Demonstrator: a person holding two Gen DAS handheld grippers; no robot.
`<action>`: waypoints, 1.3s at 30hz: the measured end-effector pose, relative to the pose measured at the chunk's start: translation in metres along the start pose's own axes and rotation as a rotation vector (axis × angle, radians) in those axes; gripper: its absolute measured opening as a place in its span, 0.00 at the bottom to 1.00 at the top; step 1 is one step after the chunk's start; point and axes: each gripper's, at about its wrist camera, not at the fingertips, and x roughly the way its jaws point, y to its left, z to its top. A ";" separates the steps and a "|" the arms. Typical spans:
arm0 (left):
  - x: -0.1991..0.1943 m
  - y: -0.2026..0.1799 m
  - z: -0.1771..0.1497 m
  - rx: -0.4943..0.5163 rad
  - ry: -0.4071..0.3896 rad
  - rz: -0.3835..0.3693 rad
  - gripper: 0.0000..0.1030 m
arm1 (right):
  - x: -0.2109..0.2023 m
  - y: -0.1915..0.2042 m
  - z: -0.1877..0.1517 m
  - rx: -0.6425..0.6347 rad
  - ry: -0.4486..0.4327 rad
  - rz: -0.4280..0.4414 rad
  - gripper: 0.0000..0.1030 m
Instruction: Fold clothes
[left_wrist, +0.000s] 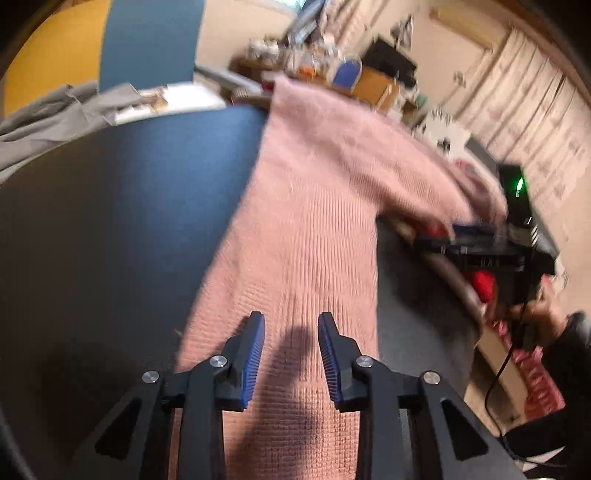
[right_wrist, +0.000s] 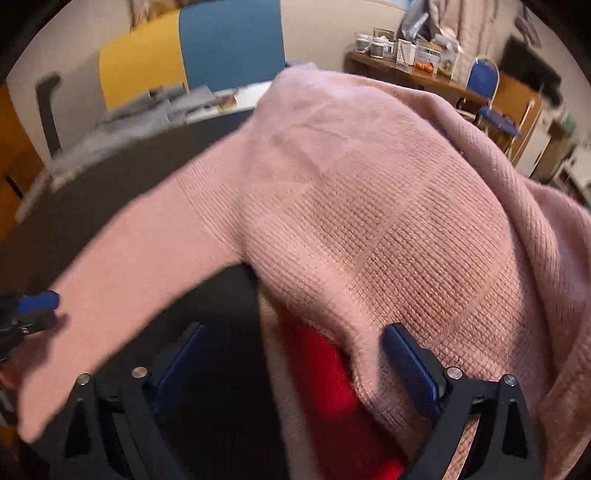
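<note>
A pink knit sweater (left_wrist: 314, 192) lies spread on the dark table (left_wrist: 110, 221). One sleeve runs toward the camera in the left wrist view, and my left gripper (left_wrist: 291, 332) hovers just over it. Its blue pads are apart and hold no cloth. In the right wrist view the sweater body (right_wrist: 369, 206) bulges up, with a red garment (right_wrist: 325, 387) under its lower edge. My right gripper (right_wrist: 295, 332) stands wide open around that edge, its right fingertip (right_wrist: 402, 343) against the knit. At the left edge, the left gripper's blue fingertip (right_wrist: 37, 301) shows beside the sleeve end.
Grey cloth (left_wrist: 44, 114) is piled at the table's far left. Blue (right_wrist: 229, 44) and yellow (right_wrist: 140, 59) panels stand behind. A cluttered wooden desk (right_wrist: 406, 70) and a blue chair (right_wrist: 484, 77) are at the back right. A person's hand (left_wrist: 535, 314) holds the right gripper's handle.
</note>
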 end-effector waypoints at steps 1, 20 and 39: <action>0.002 -0.004 0.000 0.027 -0.006 0.013 0.29 | 0.000 0.000 -0.001 0.004 0.000 -0.011 0.88; -0.074 0.087 -0.031 -0.183 -0.110 0.196 0.02 | -0.018 0.028 -0.010 0.299 0.078 0.490 0.06; -0.160 0.104 -0.069 -0.156 -0.272 0.116 0.21 | -0.059 0.121 -0.046 -0.103 -0.065 0.136 0.99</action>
